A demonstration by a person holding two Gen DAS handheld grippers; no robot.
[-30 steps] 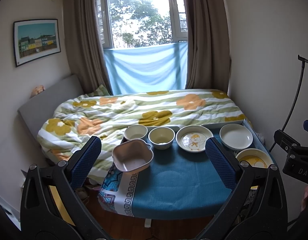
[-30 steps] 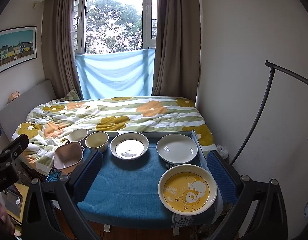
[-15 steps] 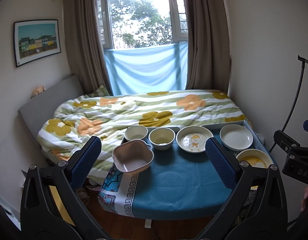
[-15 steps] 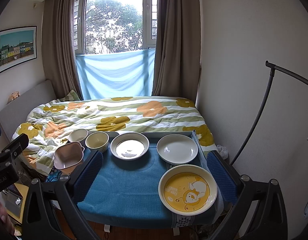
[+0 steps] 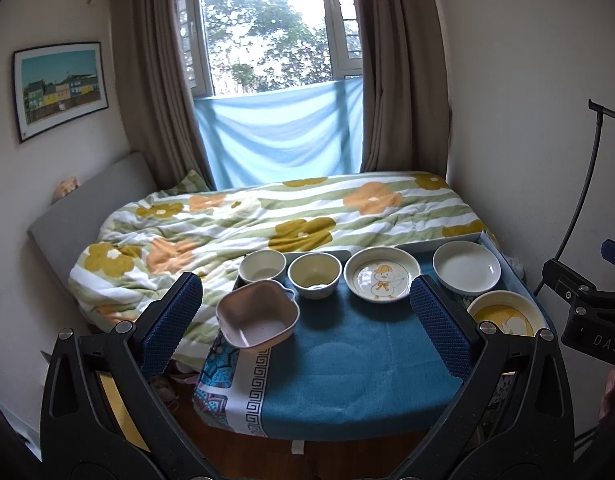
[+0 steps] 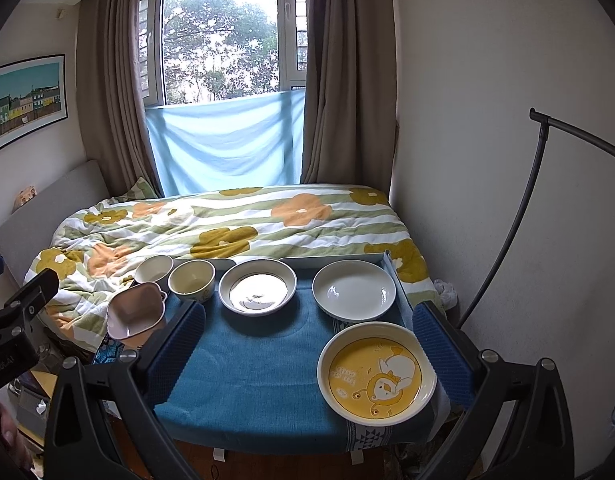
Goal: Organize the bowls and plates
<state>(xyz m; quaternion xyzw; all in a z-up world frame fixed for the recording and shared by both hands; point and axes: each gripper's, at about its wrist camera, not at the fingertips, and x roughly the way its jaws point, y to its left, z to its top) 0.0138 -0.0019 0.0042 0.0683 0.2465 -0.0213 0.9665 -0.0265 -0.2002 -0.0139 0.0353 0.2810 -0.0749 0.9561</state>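
On a small table under a blue cloth [image 5: 347,360] stand a pink square bowl [image 5: 256,315] at the left edge, a cream bowl [image 5: 262,266], a yellow bowl [image 5: 314,274], a duck-print deep plate [image 5: 381,274], a plain white plate [image 5: 466,266] and a yellow duck plate [image 6: 377,373]. My left gripper [image 5: 306,322] hangs open in front of the table's left half, holding nothing. Before the right half, my right gripper [image 6: 307,354] stands open and empty too, with the yellow duck plate between its fingers in the view.
A bed with a flowered quilt [image 5: 267,220] lies right behind the table. A black curved stand [image 6: 519,216] rises at the right by the wall. Clutter sits on the floor at the table's left [image 6: 31,400].
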